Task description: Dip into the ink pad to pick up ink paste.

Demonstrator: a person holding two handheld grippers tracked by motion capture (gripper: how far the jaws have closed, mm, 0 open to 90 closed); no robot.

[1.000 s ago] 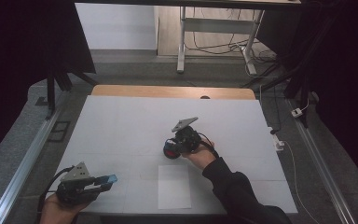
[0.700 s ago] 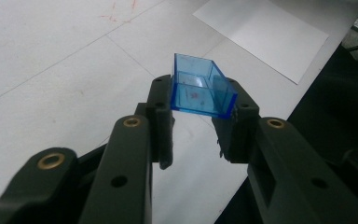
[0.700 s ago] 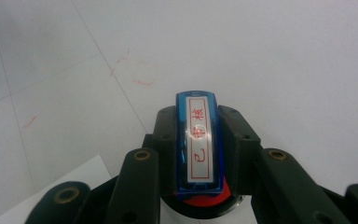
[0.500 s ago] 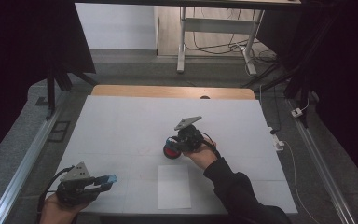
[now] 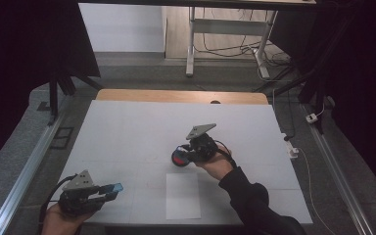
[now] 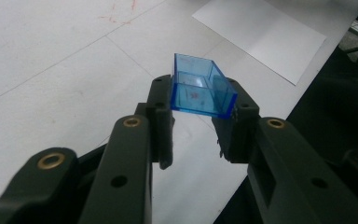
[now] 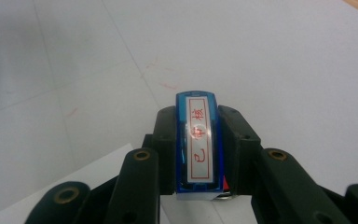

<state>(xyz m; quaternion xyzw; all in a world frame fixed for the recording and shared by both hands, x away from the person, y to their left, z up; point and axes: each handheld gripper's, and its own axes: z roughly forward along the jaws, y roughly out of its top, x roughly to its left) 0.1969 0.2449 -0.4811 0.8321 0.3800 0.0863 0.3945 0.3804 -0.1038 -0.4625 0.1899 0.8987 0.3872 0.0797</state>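
blue stamp (image 7: 198,144) between right gripper (image 7: 198,154) jaws

Left tongs (image 5: 108,188) low near the table edge, clamped; right tongs (image 5: 182,157) mid-table, clamped.

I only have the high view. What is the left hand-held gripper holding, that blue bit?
Observer: The left hand-held gripper is shut on a clear blue plastic cap, open and hollow inside.
Operator: And the right one?
Observer: The right hand-held gripper clamps a blue stamp; its white label carries red characters in a red frame.
Operator: Any marks on the table?
Observer: Faint red smudges on the white table, beyond the stamp.
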